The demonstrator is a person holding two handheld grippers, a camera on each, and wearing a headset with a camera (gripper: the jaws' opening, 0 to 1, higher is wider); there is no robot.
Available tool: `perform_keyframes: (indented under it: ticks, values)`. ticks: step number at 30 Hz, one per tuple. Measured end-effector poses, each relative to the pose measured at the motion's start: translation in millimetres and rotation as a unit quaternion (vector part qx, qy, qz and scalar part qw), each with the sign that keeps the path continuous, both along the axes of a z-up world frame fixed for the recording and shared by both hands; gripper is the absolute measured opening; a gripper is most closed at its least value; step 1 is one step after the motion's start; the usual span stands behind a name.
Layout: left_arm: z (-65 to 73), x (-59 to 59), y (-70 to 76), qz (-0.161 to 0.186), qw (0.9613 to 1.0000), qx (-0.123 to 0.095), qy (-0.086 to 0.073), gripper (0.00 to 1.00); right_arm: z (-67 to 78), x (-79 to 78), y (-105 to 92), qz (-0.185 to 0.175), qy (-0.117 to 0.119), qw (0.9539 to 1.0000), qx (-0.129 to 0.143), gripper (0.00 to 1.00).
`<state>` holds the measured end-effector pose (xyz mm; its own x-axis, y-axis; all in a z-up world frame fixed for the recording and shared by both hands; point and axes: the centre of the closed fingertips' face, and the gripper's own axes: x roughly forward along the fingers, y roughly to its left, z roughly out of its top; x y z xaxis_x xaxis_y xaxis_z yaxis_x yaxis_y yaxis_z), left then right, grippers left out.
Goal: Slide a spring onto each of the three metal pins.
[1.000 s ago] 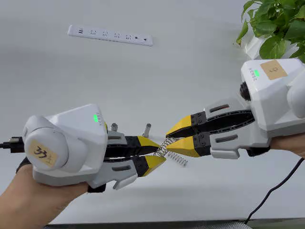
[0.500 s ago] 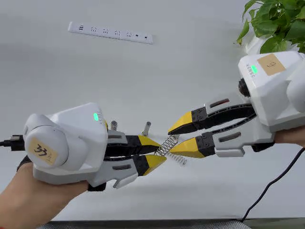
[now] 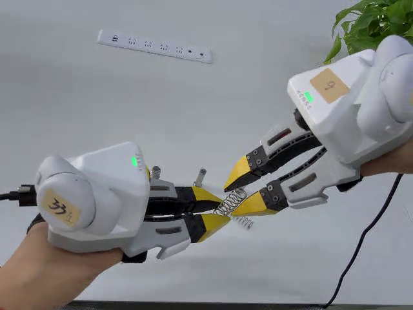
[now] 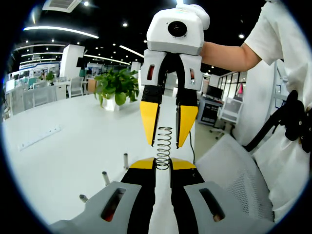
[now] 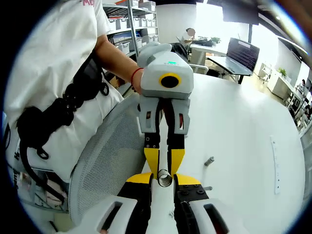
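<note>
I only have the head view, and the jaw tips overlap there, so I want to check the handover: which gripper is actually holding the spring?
Observer: In the left gripper view, the left gripper is shut on the near end of the spring.
Operator: And the right gripper?
Observer: The right gripper is open, its jaws straddling the spring's far coils.
Operator: I count two pins. Is that all?
Observer: No. The left gripper view shows three pins standing in a row on the table.

Left gripper, right gripper: white bodies, black jaws, yellow tips. Spring silver. Plant green.
</note>
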<state>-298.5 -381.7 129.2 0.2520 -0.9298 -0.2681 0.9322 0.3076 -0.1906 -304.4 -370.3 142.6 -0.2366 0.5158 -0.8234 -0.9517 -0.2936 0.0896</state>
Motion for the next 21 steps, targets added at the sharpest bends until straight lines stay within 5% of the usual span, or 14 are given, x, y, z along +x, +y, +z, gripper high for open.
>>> perform_keyframes:
  ticks: [21]
  values:
    - [0.0,1.3,0.9,0.004,0.9999,-0.012,0.001,0.07,-6.6,-3.3,3.3,0.043,-0.007,0.9983,-0.039,0.07]
